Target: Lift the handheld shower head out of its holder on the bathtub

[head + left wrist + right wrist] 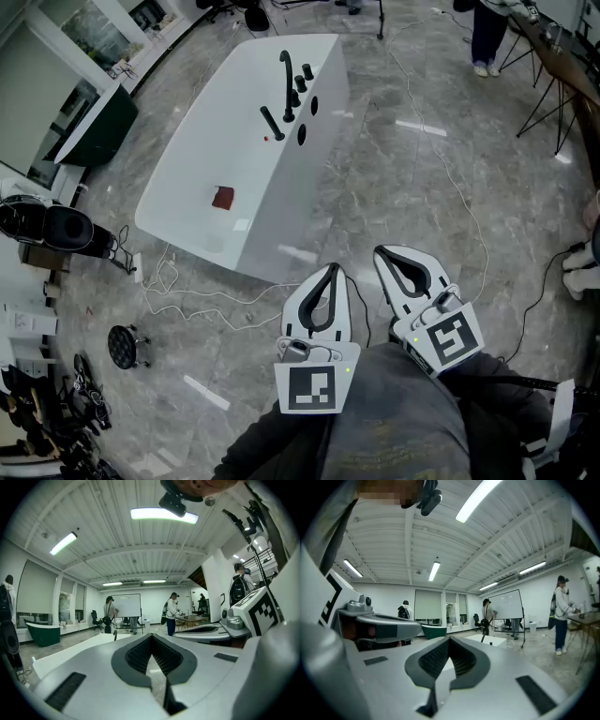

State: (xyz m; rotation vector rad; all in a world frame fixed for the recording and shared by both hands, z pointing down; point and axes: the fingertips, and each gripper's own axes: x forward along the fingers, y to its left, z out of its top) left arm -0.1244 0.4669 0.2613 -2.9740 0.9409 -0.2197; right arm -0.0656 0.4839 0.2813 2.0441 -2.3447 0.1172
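While no reach is being made, both tools are being held close against the person's body, low in the head view and pointing roughly level toward the tub. The left gripper is being carried with its jaws closed tip to tip, and only a sliver of floor is being seen through the hollow behind the tips. The right gripper is likewise being carried closed and empty. This posture is probably being used because the target is well apart from both, so open jaws are not yet being needed.

Between the grippers and the tub, loose cables are being left trailing over the marble floor (a snag to be minded on any approach). Farther on, the white bathtub is being viewed at an angle, with a small reddish object lying on its bottom. Along the rim at the picture's right, black fittings are being seen in a cluster. These include a tall spout, knobs, and the handheld shower head, which appears to be resting slanted in its holder, untouched. The lift is therefore being judged as not begun. The holder itself is too small to be picked out. Beyond, a dark green tub is being glimpsed at the view's left edge.
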